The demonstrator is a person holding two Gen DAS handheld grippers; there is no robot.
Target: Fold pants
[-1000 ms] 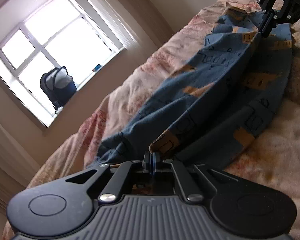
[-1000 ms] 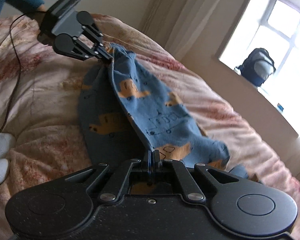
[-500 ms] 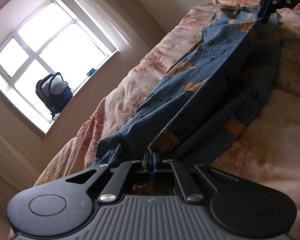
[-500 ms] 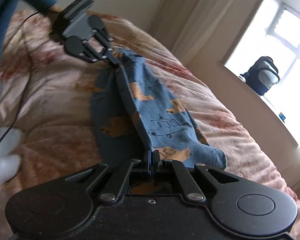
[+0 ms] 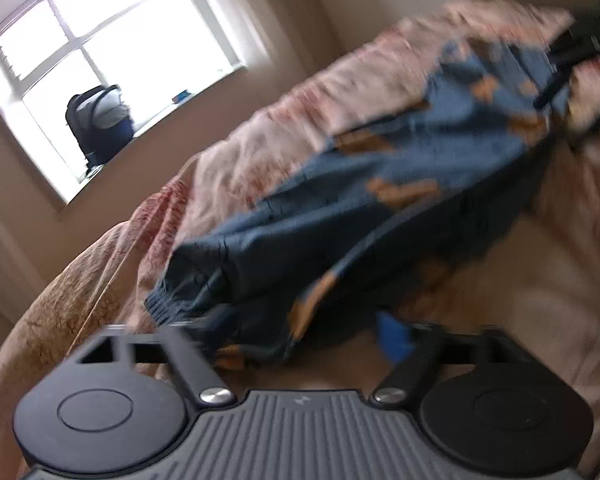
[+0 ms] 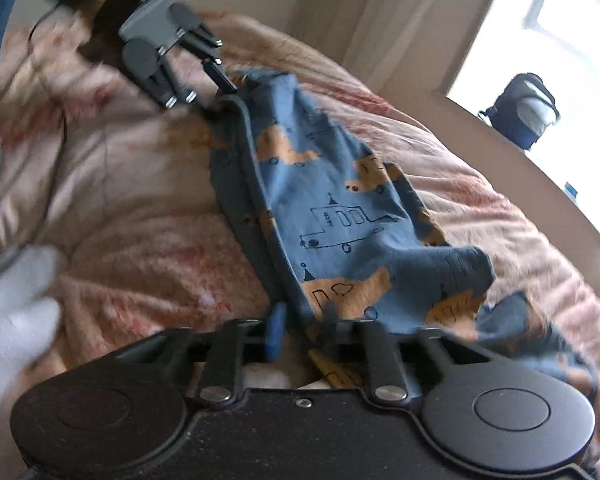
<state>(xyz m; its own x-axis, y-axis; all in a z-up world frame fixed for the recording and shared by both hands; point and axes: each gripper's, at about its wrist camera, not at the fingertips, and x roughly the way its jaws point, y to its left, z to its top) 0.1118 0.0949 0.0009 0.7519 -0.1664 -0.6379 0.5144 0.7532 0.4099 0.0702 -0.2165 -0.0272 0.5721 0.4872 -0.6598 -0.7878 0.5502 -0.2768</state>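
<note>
1. Already the blue printed pants (image 5: 380, 184) lie folded lengthwise on the floral quilt (image 5: 260, 136); the left gripper (image 5: 296, 340), jaws just opened wide, has released their cuff end
2. Meanwhile the right gripper (image 6: 304, 336), jaws just parting, pads clear of the cloth, lets the waist end drop; cross-folds remain

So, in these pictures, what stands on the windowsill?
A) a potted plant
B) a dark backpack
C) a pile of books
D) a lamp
B: a dark backpack with a lighter grey panel stands on the windowsill against the bright panes; the right wrist view shows it too, beyond the bed on which the blue printed pants lie.
</note>
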